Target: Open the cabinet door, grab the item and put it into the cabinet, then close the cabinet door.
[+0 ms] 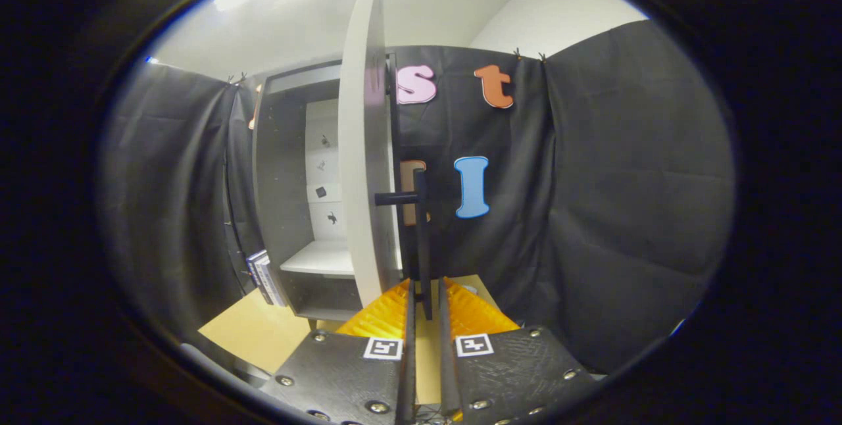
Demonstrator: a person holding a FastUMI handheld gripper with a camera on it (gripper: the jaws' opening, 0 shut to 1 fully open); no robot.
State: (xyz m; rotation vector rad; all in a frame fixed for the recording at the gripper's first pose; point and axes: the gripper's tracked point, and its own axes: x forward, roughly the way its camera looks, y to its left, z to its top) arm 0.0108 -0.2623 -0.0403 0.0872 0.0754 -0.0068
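Note:
The white cabinet door (362,149) stands swung open, seen nearly edge-on, straight ahead of my fingers. Its black bar handle (421,241) runs down its right side, and the handle's lower end sits between my fingertips. My gripper (425,290) is shut on the handle. Left of the door the grey cabinet (283,188) shows its inside: a white back panel with small dark marks and a white shelf (322,257).
A small stack of books or boxes (265,277) leans against the cabinet's left side. The cabinet stands on a light wooden table (253,333). Black cloth walls close in left and right.

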